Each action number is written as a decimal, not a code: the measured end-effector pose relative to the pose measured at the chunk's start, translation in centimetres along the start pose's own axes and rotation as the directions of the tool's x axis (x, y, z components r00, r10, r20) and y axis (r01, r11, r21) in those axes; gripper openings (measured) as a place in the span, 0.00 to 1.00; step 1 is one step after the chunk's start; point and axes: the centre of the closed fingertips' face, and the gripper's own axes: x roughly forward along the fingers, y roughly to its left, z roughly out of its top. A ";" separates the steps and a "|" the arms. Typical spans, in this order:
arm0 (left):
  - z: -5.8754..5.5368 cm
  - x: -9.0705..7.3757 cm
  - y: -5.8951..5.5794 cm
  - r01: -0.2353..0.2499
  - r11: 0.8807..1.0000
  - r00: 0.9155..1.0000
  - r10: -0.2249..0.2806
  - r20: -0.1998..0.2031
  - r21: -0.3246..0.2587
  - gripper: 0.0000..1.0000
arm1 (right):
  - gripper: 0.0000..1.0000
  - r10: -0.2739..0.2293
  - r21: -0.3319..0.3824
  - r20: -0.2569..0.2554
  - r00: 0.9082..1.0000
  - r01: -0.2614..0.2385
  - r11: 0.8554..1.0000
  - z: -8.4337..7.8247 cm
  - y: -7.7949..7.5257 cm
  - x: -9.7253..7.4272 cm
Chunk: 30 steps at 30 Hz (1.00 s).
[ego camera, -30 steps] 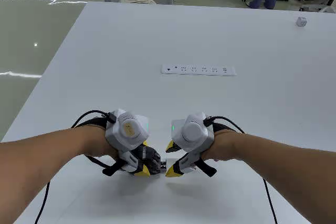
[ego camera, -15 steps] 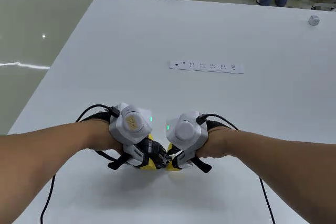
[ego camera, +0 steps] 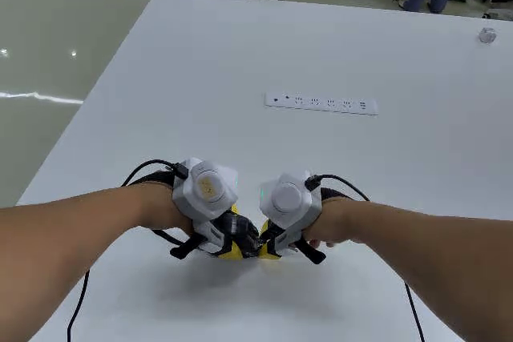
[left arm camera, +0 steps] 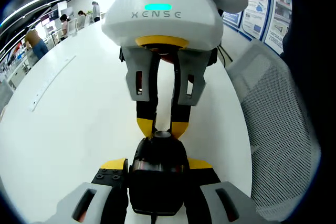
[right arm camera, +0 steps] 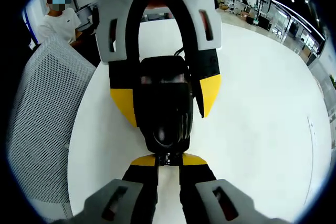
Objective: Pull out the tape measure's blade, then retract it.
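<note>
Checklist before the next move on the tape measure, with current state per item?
1. Left gripper clamped on black tape measure case: ok.
2. Right gripper shut on blade tip at the case mouth: ok.
3. Blade retracted, no length showing between case and right tips: ok.
4. Black cables run behind the wrists, away from jaws: ok.
5. White power strip well beyond the grippers: ok.
6. Blade lock state: cannot tell.

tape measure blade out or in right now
In: the right gripper pinches its tip flush against the tape measure case held in the left gripper.
</note>
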 end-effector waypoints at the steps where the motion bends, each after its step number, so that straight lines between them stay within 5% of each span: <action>1: 0.0 0.0 0.0 -0.002 1.000 1.000 0.002 0.001 0.000 0.38 | 0.14 -0.001 -0.001 -0.013 1.000 0.001 1.000 0.0 0.0 0.0; 11: 0.1 -0.1 0.0 -0.004 1.000 1.000 0.004 0.018 0.000 0.38 | 0.12 0.002 0.024 -0.063 0.998 0.000 1.000 -0.5 0.1 -0.2; 30: 0.1 -0.1 0.0 -0.010 1.000 1.000 0.010 0.024 -0.006 0.38 | 0.12 -0.014 0.043 -0.075 0.997 0.018 0.999 -1.6 0.0 -0.8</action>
